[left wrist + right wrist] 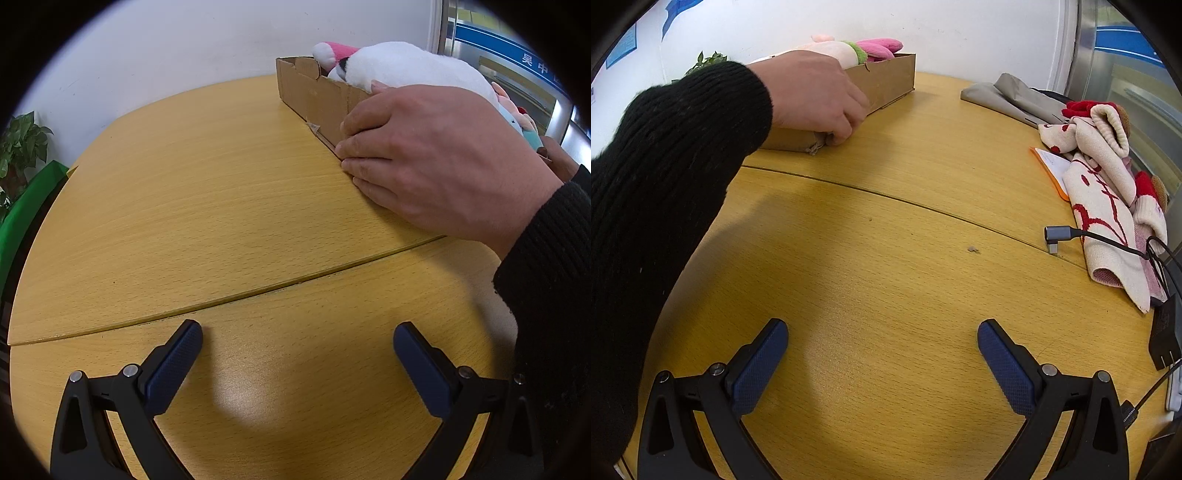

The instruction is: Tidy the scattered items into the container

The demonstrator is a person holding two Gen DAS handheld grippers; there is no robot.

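Both grippers, left gripper [297, 350] and right gripper [882, 349], hang spread wide and empty over the table [221, 192]. Your bare hand [436, 162] grips the box [314, 92], toys [406, 66] inside; brace it and slide gently.

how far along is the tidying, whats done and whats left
Done: plush toys already sit in the cardboard box, and the wooden table in front of both grippers holds no toys. In hand: nothing; the left gripper and right gripper are open and empty, while a bare hand grips the box's side. Left: possibly the knitted items at the table's right edge.
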